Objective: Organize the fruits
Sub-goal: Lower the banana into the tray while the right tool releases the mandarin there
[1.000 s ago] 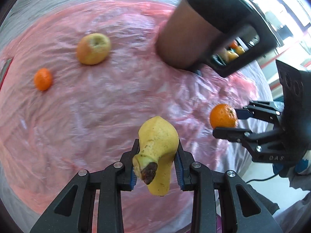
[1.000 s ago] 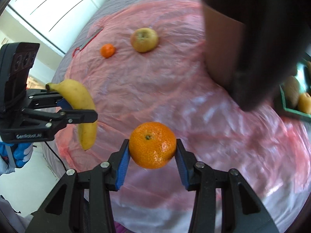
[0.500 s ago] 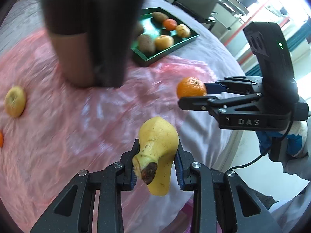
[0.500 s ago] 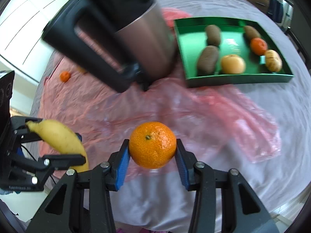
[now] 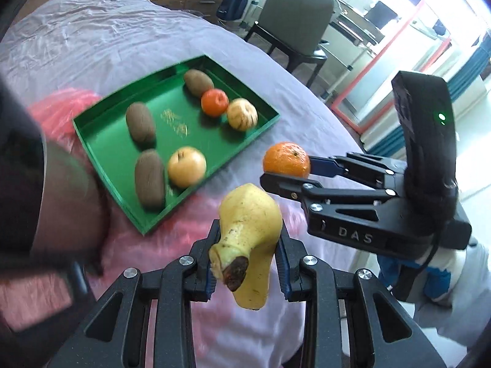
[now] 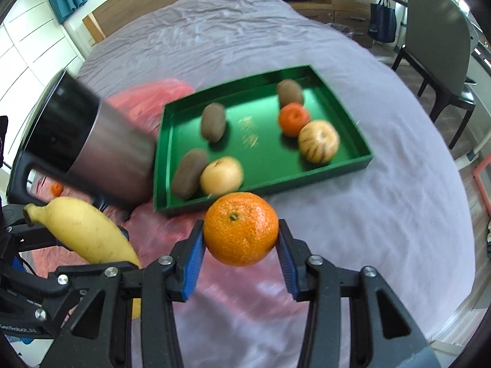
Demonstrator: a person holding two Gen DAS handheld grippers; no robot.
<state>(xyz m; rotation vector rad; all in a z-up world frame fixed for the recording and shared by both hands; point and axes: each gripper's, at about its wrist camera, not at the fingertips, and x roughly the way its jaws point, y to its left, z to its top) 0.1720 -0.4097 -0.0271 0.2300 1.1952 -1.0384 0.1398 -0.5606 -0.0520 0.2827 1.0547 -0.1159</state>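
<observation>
My left gripper (image 5: pixel 247 263) is shut on a yellow banana (image 5: pixel 250 239) and holds it in the air over the pink plastic sheet (image 5: pixel 172 239). My right gripper (image 6: pixel 241 245) is shut on an orange mandarin (image 6: pixel 241 228), held above the table near the front edge of the green tray (image 6: pixel 264 184). The tray (image 5: pixel 107 141) holds three kiwis, two apples and a mandarin. The banana also shows in the right wrist view (image 6: pixel 83 233), left of the mandarin. The mandarin also shows in the left wrist view (image 5: pixel 287 159), right of the tray.
A steel kettle with a black handle (image 6: pixel 92 147) stands on the pink sheet just left of the tray. A small mandarin (image 6: pixel 56 188) lies behind it. A grey chair (image 5: pixel 294 15) stands beyond the round, purple-clothed table (image 6: pixel 383 214).
Both grippers have swung right with their fruit, from the pink sheet towards the green tray. The tray now fills the middle of both views. The loose apple has left view.
</observation>
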